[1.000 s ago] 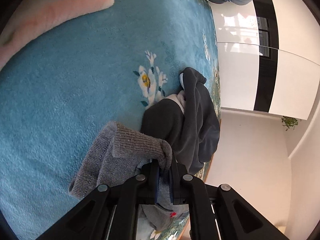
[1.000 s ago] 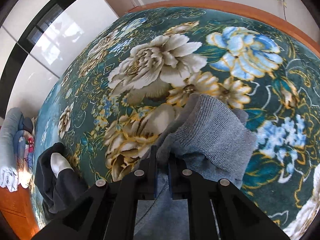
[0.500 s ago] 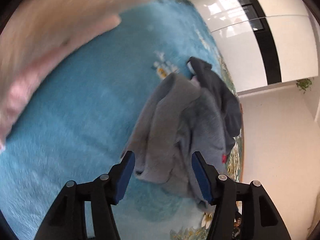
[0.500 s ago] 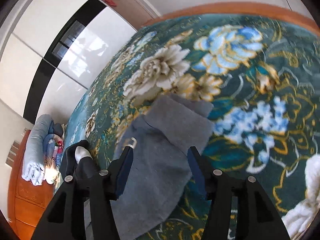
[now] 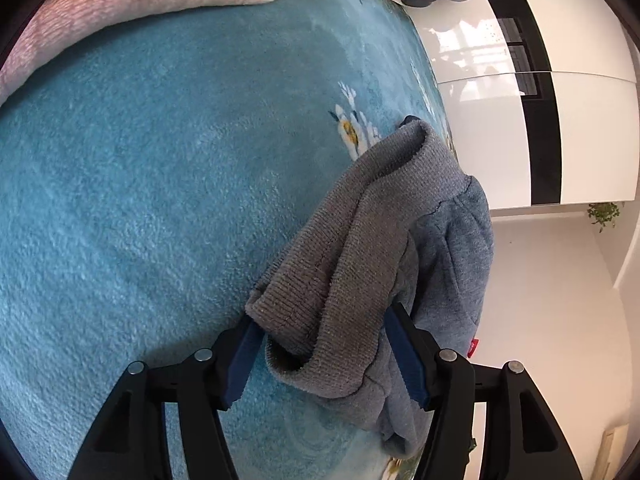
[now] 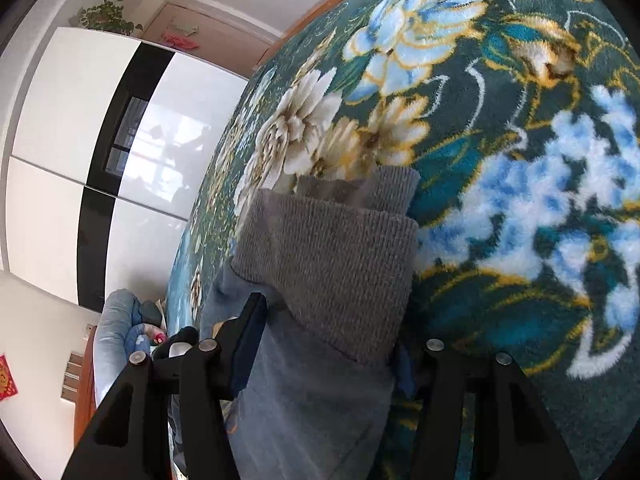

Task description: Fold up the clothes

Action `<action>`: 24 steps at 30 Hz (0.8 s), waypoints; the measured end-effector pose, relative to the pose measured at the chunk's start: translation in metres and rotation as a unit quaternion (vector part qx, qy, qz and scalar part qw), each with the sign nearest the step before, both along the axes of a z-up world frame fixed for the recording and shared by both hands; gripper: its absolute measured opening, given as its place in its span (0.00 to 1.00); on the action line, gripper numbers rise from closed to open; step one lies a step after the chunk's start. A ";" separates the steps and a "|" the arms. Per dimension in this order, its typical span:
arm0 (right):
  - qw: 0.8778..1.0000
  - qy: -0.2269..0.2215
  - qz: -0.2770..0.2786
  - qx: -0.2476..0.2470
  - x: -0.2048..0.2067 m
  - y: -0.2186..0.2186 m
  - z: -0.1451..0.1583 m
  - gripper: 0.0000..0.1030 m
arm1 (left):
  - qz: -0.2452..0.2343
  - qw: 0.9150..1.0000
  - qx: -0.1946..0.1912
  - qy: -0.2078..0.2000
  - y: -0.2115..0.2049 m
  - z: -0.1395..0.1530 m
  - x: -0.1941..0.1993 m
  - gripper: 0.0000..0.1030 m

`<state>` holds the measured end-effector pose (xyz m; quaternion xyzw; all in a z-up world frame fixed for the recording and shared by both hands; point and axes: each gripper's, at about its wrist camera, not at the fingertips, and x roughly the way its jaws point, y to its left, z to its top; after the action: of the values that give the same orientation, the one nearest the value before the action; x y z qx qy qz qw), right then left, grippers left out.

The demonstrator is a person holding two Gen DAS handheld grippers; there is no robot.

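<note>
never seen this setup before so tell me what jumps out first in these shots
The grey garment, with its ribbed knit band, fills the middle of both views, lying between the open jaws of the left gripper and the right gripper. Under it is a plush blanket, plain teal in the left wrist view and covered in big white, blue and gold flowers in the right. A glossy white wardrobe with a black stripe stands behind.

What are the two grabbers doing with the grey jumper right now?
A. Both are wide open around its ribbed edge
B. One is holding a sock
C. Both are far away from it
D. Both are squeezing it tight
A: the left gripper and the right gripper both have their fingers spread wide, with the grey jumper ribbed edge lying between them.
</note>
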<state>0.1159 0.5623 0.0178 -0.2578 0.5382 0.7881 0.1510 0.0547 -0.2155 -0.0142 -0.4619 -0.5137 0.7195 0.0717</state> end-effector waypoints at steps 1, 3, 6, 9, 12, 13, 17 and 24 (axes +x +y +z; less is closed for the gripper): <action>1.000 0.002 0.002 0.007 -0.004 0.000 0.001 0.52 | 0.005 1.000 -0.002 0.003 0.000 0.000 -0.002 0.63; 1.000 0.003 0.008 0.016 -0.013 -0.001 0.001 0.38 | 0.016 1.000 -0.011 0.005 0.002 0.000 -0.005 0.59; 1.000 0.003 0.010 0.017 -0.020 -0.007 -0.001 0.24 | 0.029 0.999 -0.030 -0.002 0.007 0.001 -0.011 0.38; 1.000 0.006 0.008 0.019 -0.017 -0.011 0.010 0.20 | 0.027 0.998 -0.046 0.022 0.006 0.018 -0.014 0.16; 0.999 0.039 0.008 0.014 -0.003 -0.010 0.039 0.19 | 0.008 0.996 -0.054 0.072 0.006 0.059 -0.016 0.13; 0.998 0.052 0.009 0.014 0.004 -0.010 0.053 0.19 | 0.000 0.994 -0.060 0.089 0.007 0.075 -0.015 0.13; 0.994 0.103 0.025 0.029 0.039 -0.018 0.112 0.18 | -0.030 0.984 -0.076 0.157 0.002 0.139 0.008 0.13; 0.987 0.097 0.086 0.092 0.123 -0.035 0.125 0.19 | -0.090 0.968 -0.167 0.164 -0.029 0.119 0.077 0.13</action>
<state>0.2393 0.5269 0.1424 -0.2103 0.4517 0.8654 0.0525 0.1319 -0.2445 0.1052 -0.3869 -0.3235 0.8519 0.1411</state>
